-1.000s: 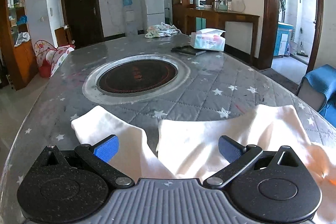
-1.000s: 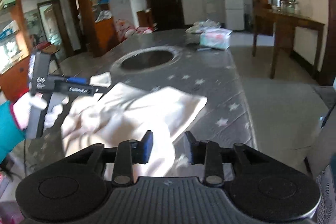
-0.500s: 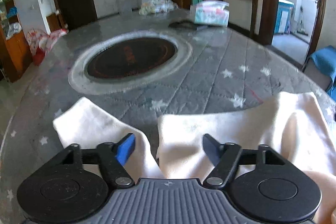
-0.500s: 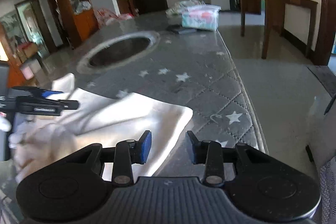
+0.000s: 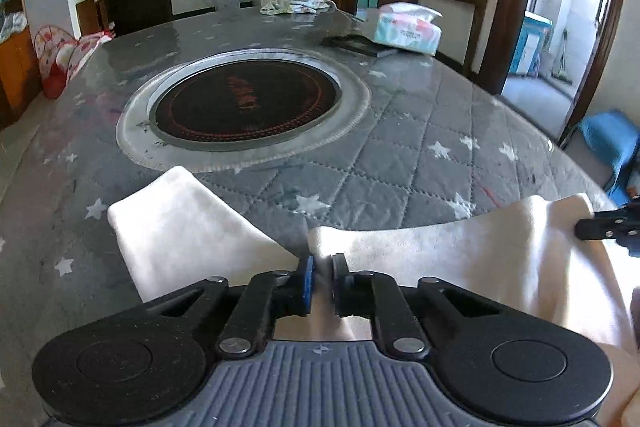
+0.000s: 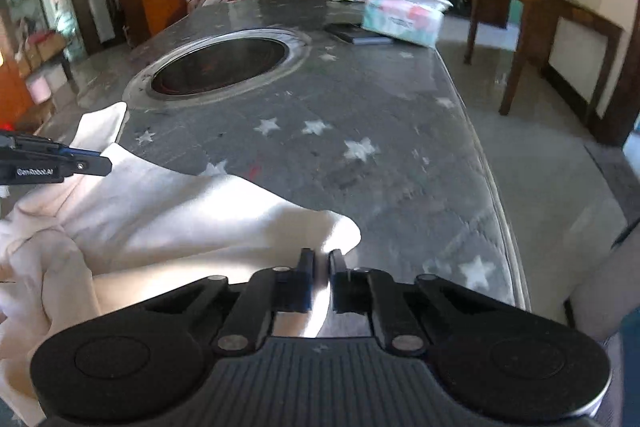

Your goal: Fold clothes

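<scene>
Left wrist view: the cream garment [image 5: 460,259] lies on the near part of the grey star-quilted table [image 5: 400,155], one lobe spread to the left, the main body running right. The left gripper [image 5: 321,269] has its jaws closing, now drawn almost together, with a pinch of the cloth's near edge between the pads, at the notch where the two lobes meet. At the right border the tip of the right gripper [image 5: 608,227] sits over the cloth's far right end. Beyond: a round inset cooktop [image 5: 246,105], a tissue pack [image 5: 408,29], a dark flat item [image 5: 356,45] beside it, a heap of other laundry [image 5: 296,1] at the far end.

Right wrist view: the right gripper [image 6: 319,267] is clamped on the garment's [image 6: 180,223] right corner, cloth visible between the near-touching pads, close to the table's [image 6: 380,107] right edge. The left gripper [image 6: 60,165] shows at the left border, over the cloth. The near-left part of the fabric is bunched, not flat.

Step in hand, as I judge it: both near corners taken, the fold itself not yet made. Next move calls for lifting both ends together, keeping the edge taut between them, and carrying it toward the cooktop side without dragging the bunched part.
</scene>
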Demonstrator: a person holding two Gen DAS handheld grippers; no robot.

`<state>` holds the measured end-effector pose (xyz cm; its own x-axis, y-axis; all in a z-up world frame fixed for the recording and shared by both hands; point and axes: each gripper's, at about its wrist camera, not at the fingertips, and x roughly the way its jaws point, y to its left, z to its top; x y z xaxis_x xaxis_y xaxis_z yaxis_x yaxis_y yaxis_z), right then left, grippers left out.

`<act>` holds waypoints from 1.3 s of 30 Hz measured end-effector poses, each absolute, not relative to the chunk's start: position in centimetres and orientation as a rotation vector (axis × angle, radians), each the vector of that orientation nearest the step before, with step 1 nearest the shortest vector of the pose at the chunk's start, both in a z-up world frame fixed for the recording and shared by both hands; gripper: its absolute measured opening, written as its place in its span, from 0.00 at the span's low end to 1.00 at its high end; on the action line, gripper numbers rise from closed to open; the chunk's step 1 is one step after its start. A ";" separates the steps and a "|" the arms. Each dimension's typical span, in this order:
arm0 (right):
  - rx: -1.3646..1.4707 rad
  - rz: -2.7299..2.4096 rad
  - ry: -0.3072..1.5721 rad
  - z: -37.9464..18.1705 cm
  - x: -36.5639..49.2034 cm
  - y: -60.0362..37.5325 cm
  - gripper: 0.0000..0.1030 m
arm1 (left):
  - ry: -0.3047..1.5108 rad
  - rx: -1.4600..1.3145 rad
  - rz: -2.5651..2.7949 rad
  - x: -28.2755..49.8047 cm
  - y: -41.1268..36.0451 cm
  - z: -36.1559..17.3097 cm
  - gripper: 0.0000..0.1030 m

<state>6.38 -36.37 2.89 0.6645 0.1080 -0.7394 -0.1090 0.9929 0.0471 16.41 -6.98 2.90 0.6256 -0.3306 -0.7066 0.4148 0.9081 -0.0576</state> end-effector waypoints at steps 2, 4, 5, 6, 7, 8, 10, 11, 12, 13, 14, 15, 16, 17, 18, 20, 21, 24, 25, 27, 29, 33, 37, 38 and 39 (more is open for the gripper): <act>-0.045 0.127 0.820 3.2 7.5 -35.5 0.06 | 0.768 0.100 -0.406 16.7 -6.1 3.1 0.08; -0.075 0.129 0.797 3.7 8.7 -34.7 0.05 | 0.748 0.086 -0.379 17.0 -5.3 3.4 0.08; -0.086 0.127 0.781 4.0 9.4 -34.3 0.05 | 0.737 0.077 -0.364 17.1 -4.8 3.7 0.08; -0.096 0.125 0.764 4.4 10.0 -33.9 0.05 | 0.724 0.070 -0.347 17.2 -4.4 4.0 0.08; -0.107 0.123 0.747 4.7 10.7 -33.5 0.05 | 0.709 0.065 -0.330 17.3 -4.0 4.3 0.08; -0.114 0.120 0.721 5.1 11.3 -33.1 0.05 | 0.691 0.062 -0.316 17.4 -3.7 4.6 0.08; -0.130 0.111 0.668 6.0 12.5 -32.3 0.05 | 0.653 0.060 -0.283 17.5 -3.0 5.2 0.08; -0.136 0.103 0.642 6.4 13.1 -31.9 0.05 | 0.642 0.057 -0.266 17.7 -2.6 5.3 0.08; -0.141 0.095 0.616 6.7 13.6 -31.5 0.05 | 0.630 0.054 -0.250 17.9 -2.3 5.5 0.08; -0.141 0.095 0.605 6.9 14.0 -31.2 0.05 | 0.628 0.047 -0.239 18.1 -2.0 5.6 0.08; -0.142 0.104 0.605 7.0 14.7 -30.8 0.06 | 0.635 0.036 -0.234 18.4 -1.6 5.5 0.08; -0.144 0.109 0.607 7.0 15.0 -30.6 0.06 | 0.646 0.022 -0.228 18.7 -1.2 5.4 0.09; -0.146 0.114 0.609 7.0 15.3 -30.3 0.07 | 0.657 0.009 -0.223 18.8 -0.8 5.2 0.10; -0.163 0.124 0.613 6.9 15.4 -30.0 0.07 | 0.666 -0.001 -0.219 18.9 -0.5 5.0 0.12; -0.167 0.139 0.618 7.0 15.1 -29.8 0.08 | 0.676 -0.012 -0.214 18.9 -0.1 4.9 0.12; -0.175 0.172 0.629 7.1 14.6 -29.6 0.11 | 0.681 -0.019 -0.202 18.7 0.4 4.9 0.17; -0.176 0.194 0.639 7.2 14.0 -29.6 0.11 | 0.681 -0.020 -0.201 18.4 0.6 5.0 0.20; -0.183 0.273 0.666 7.4 12.0 -28.9 0.20 | 0.685 -0.033 -0.205 17.3 1.3 5.5 0.41; -0.186 0.301 0.673 7.5 11.3 -28.7 0.24 | 0.685 -0.044 -0.209 16.8 1.5 5.6 0.42; -0.197 0.358 0.685 7.5 9.6 -28.2 0.27 | 0.695 -0.059 -0.230 15.5 1.7 5.9 0.46; -0.207 0.406 0.695 7.4 7.9 -27.8 0.30 | 0.706 -0.082 -0.249 14.2 2.0 6.1 0.52; -0.236 0.481 0.705 7.0 4.7 -27.0 0.35 | 0.735 -0.122 -0.278 12.1 1.9 6.1 0.63; -0.291 0.510 0.703 6.3 3.1 -26.0 0.37 | 0.755 -0.111 -0.283 11.3 0.8 5.7 0.64; -0.301 0.512 0.706 6.1 2.9 -25.8 0.37 | 0.760 -0.107 -0.281 11.3 0.5 5.6 0.64; -0.315 0.514 0.703 6.0 2.7 -25.6 0.37 | 0.765 -0.102 -0.280 11.2 0.2 5.5 0.64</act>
